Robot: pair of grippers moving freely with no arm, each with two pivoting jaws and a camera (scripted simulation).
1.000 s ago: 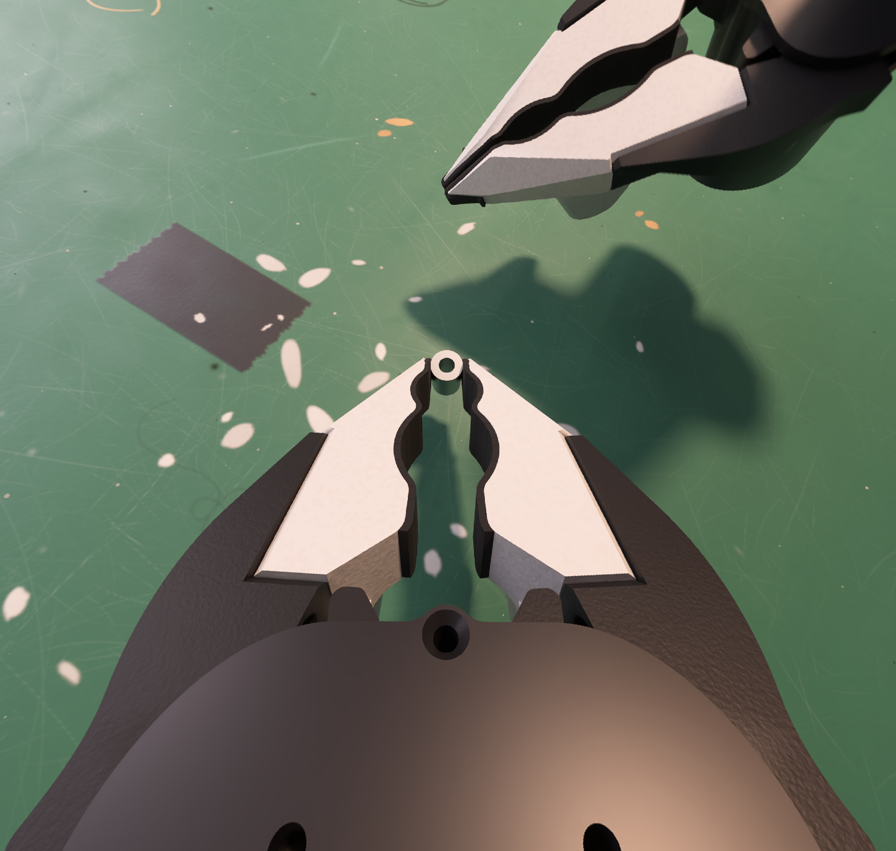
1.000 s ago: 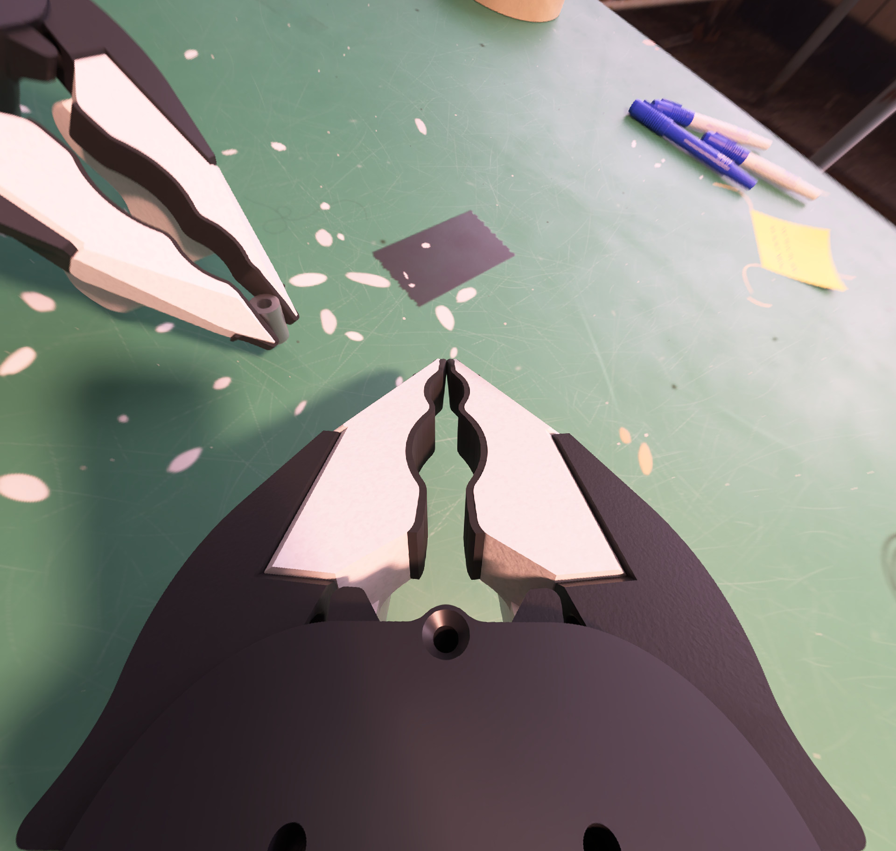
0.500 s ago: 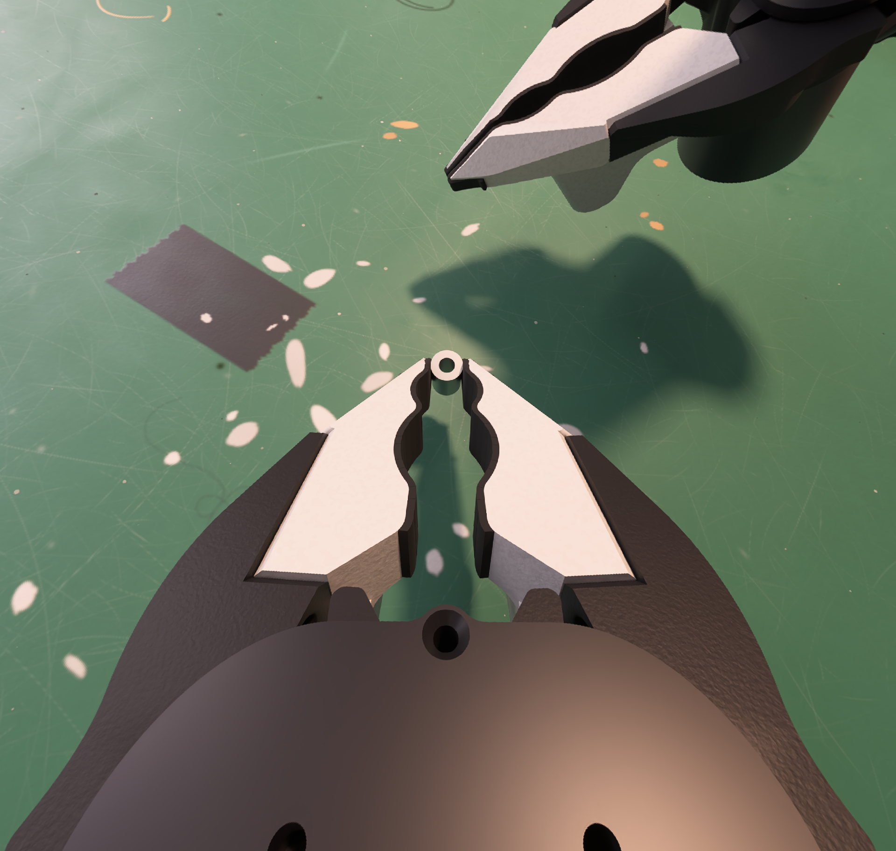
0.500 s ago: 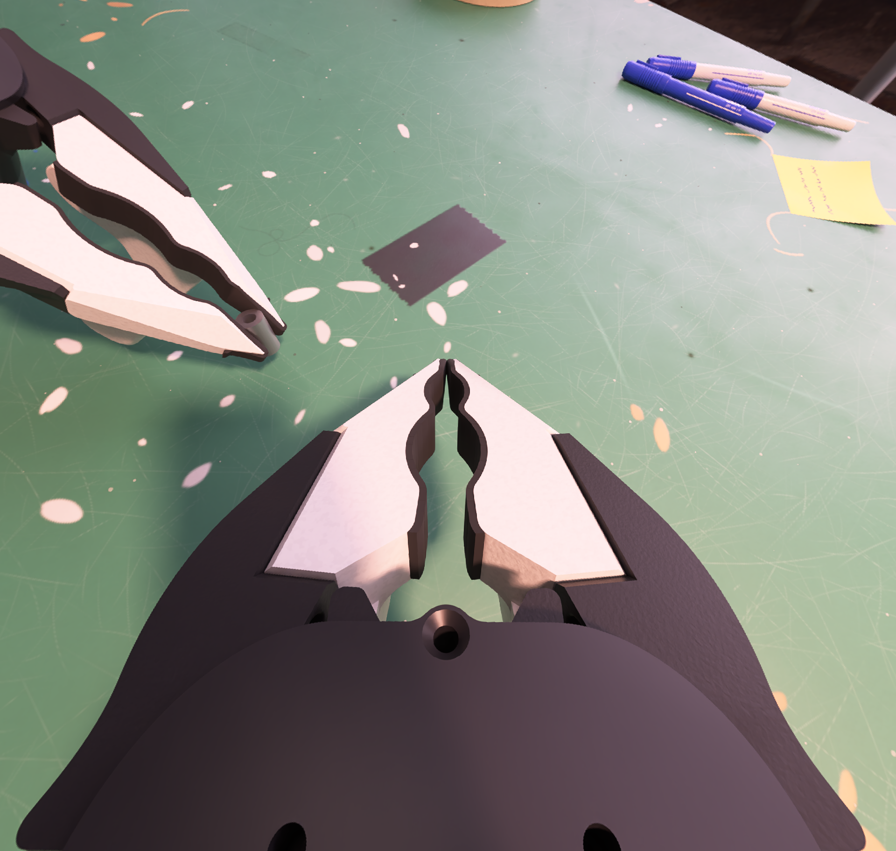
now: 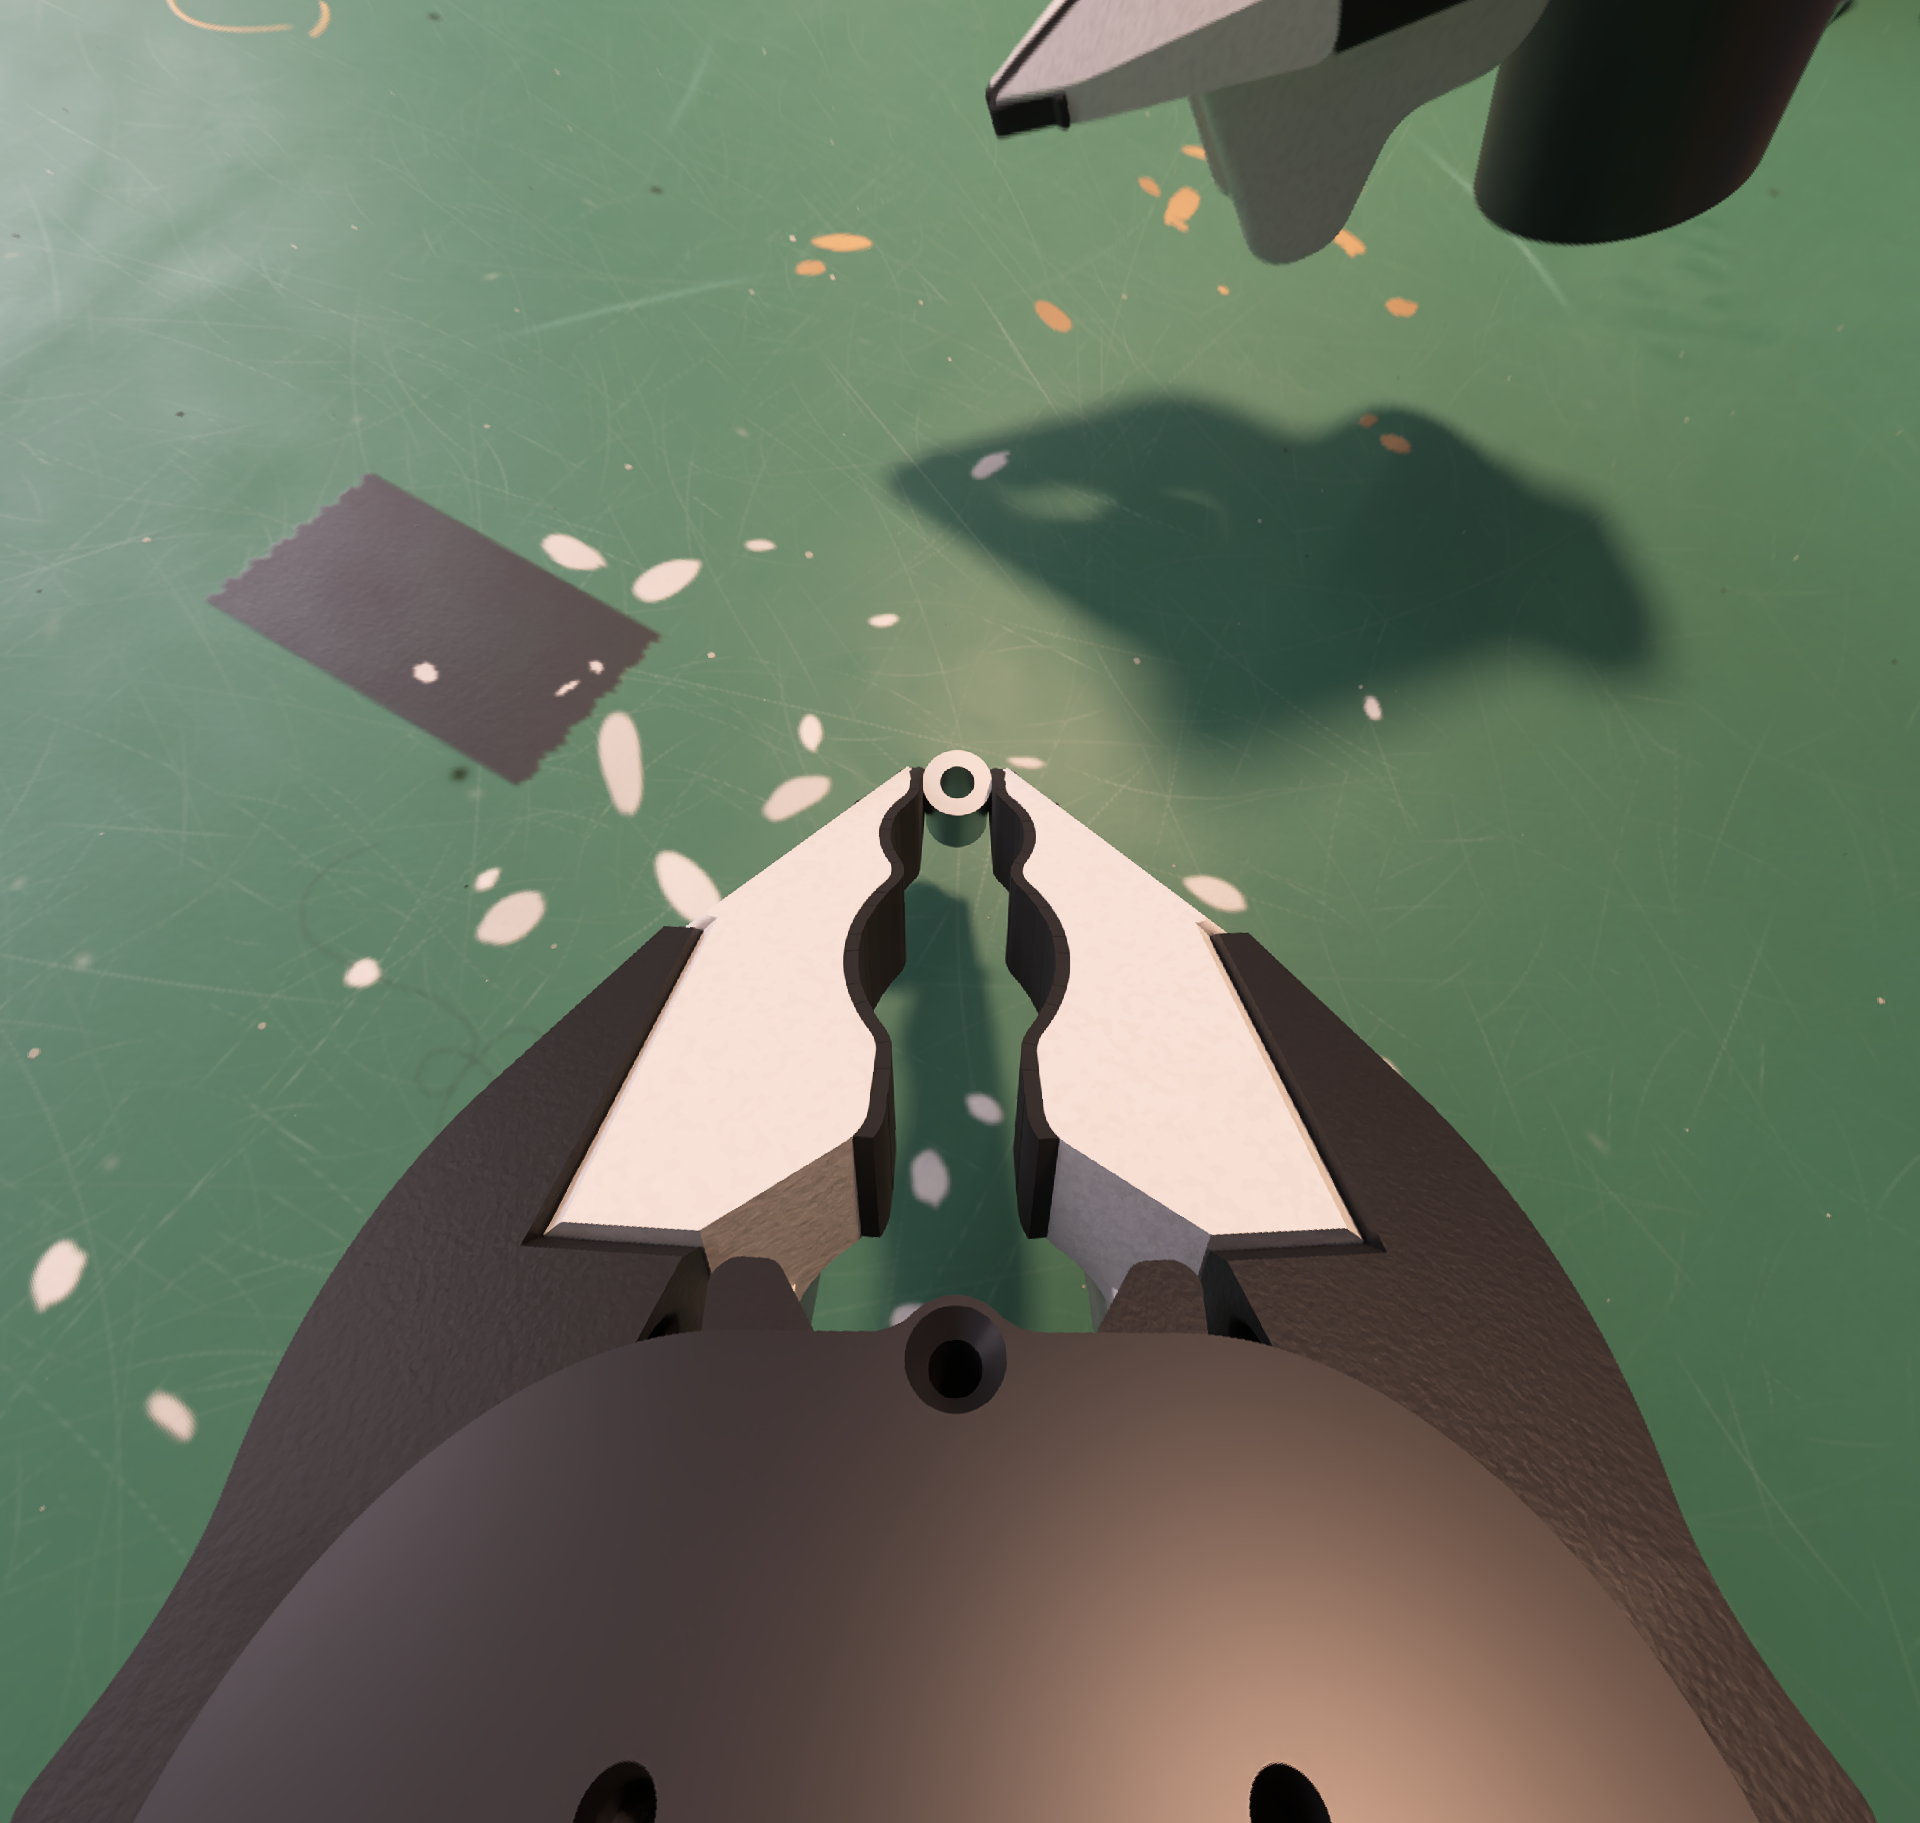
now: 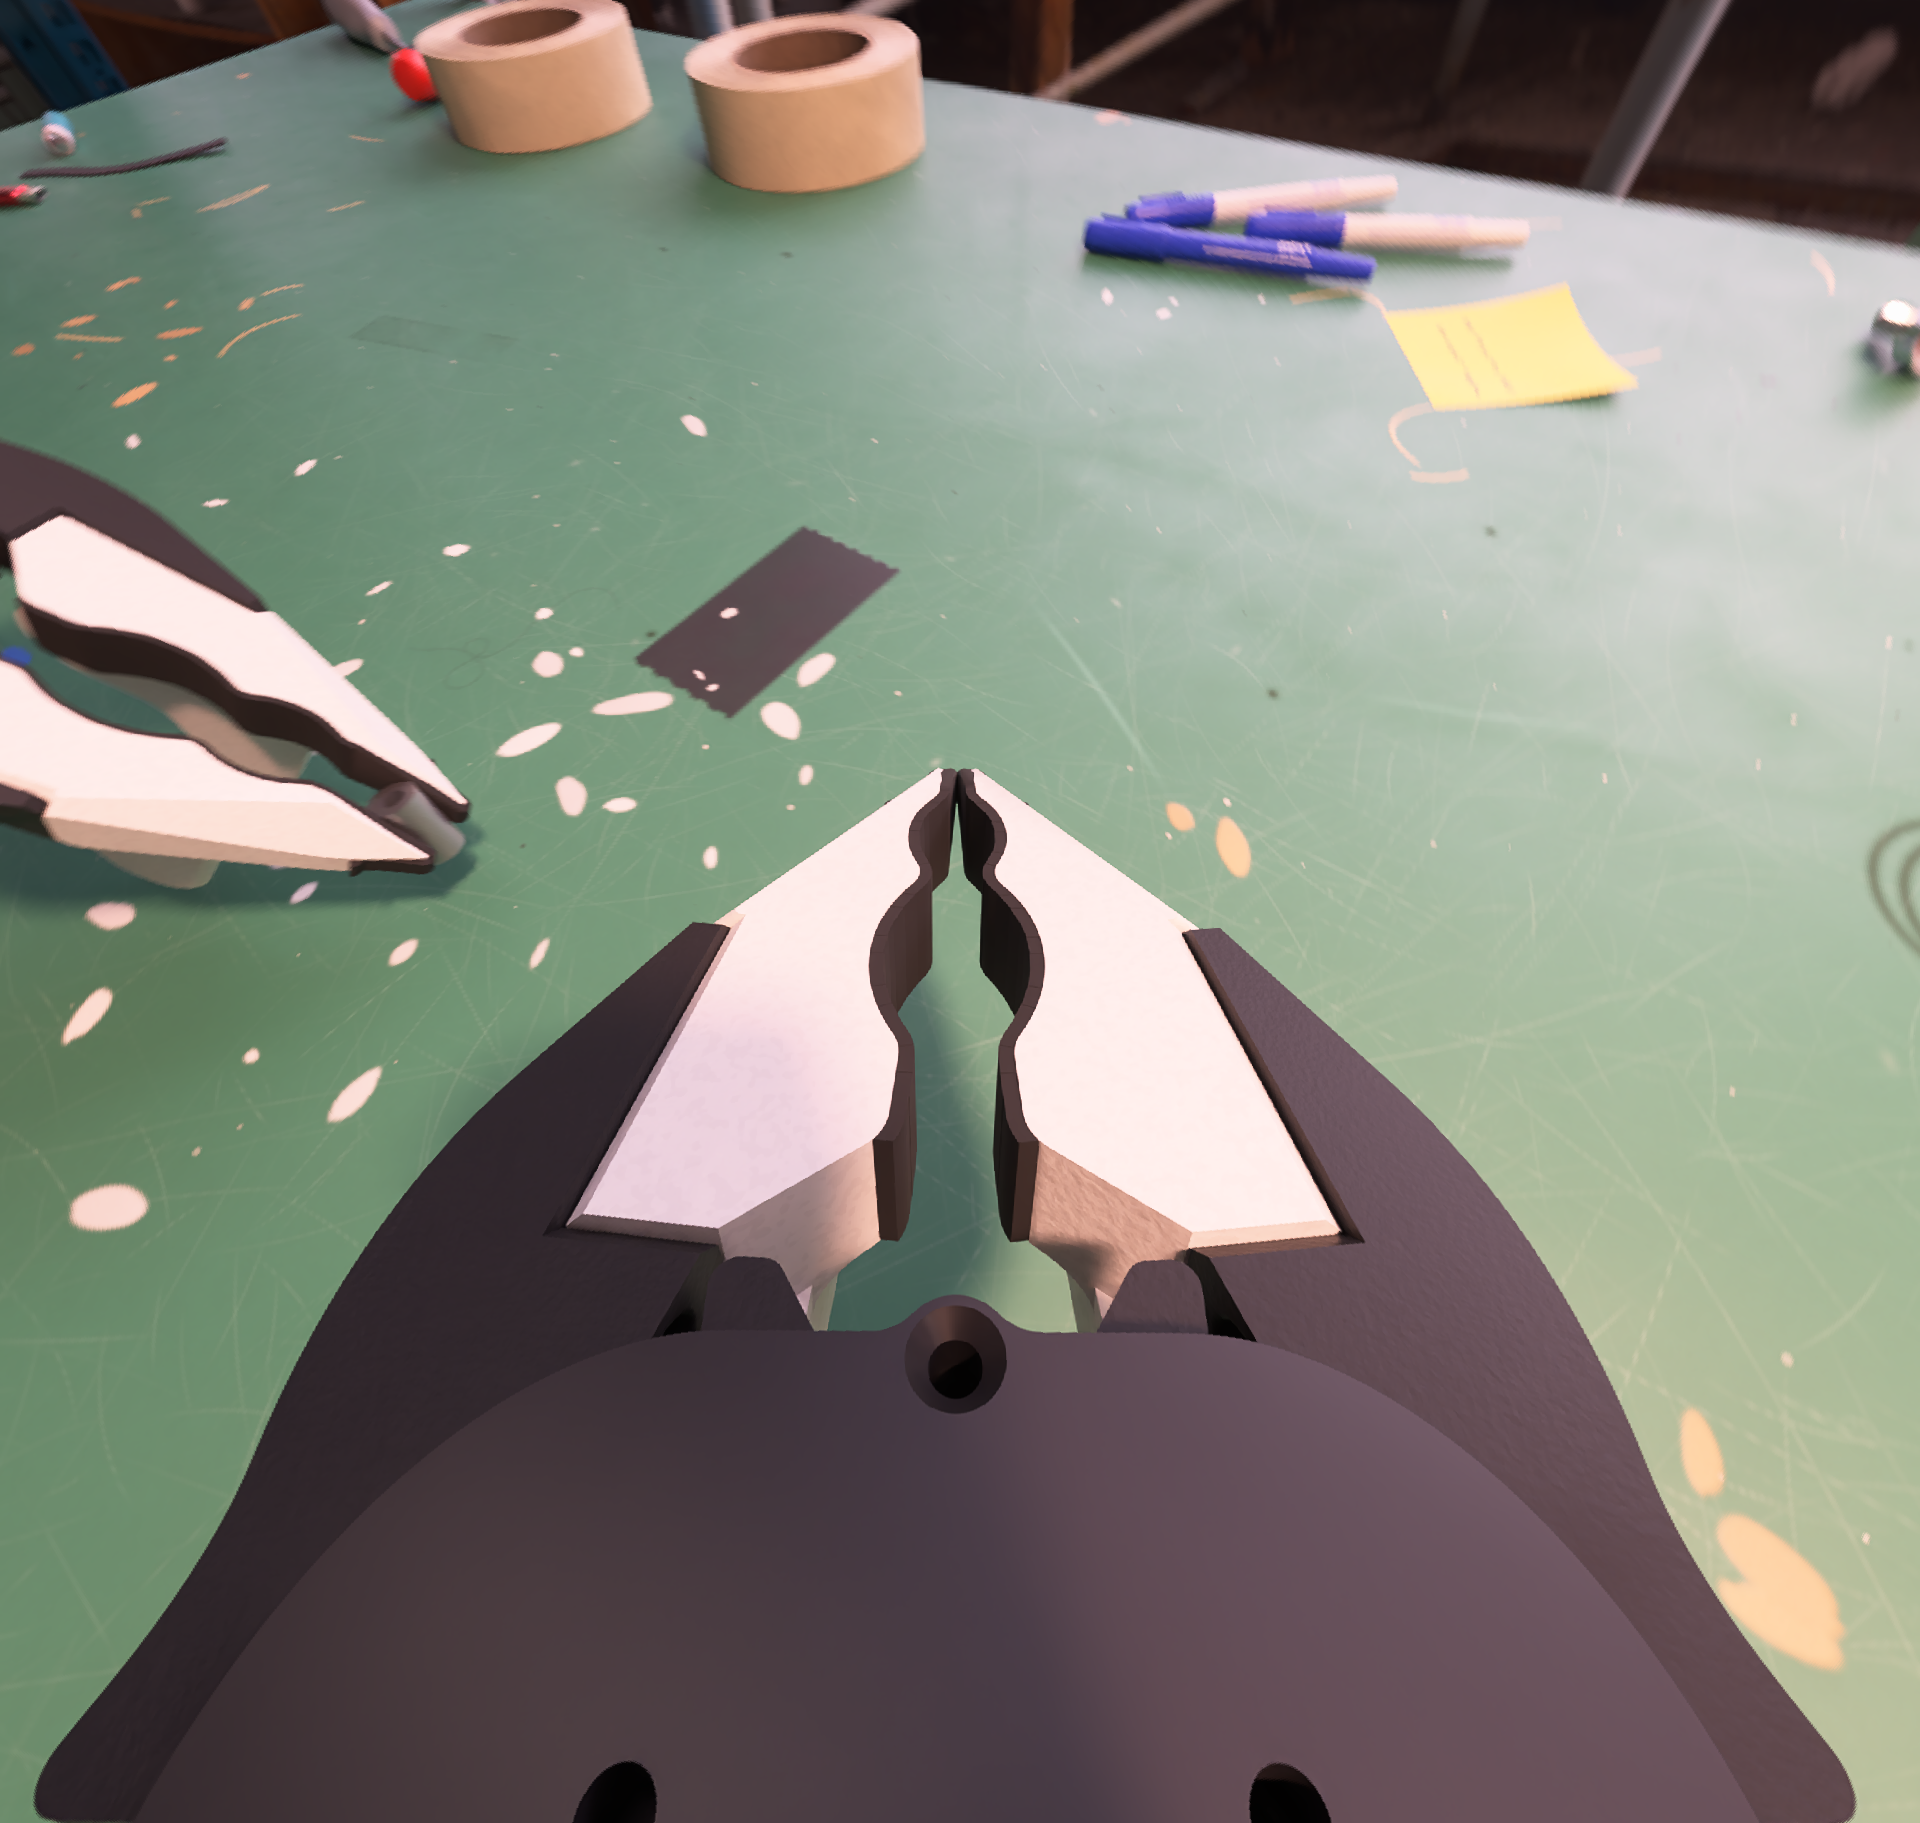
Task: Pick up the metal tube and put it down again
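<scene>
My left claw (image 5: 957,786) pinches the short grey metal tube (image 5: 956,799) upright between its fingertips, above the scratched green table (image 5: 416,319). My right claw (image 6: 954,781) hangs nearby, tips pressed together on nothing, beside a dark rectangular patch (image 6: 769,620).

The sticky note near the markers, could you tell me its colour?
Yellow; the sticky note shows best in the right wrist view.

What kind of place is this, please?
Probably a workshop bench: a scratched, paint-flecked green mat carries two tape rolls, blue markers and a yellow note, with racks and metal legs in the dark behind.
</scene>
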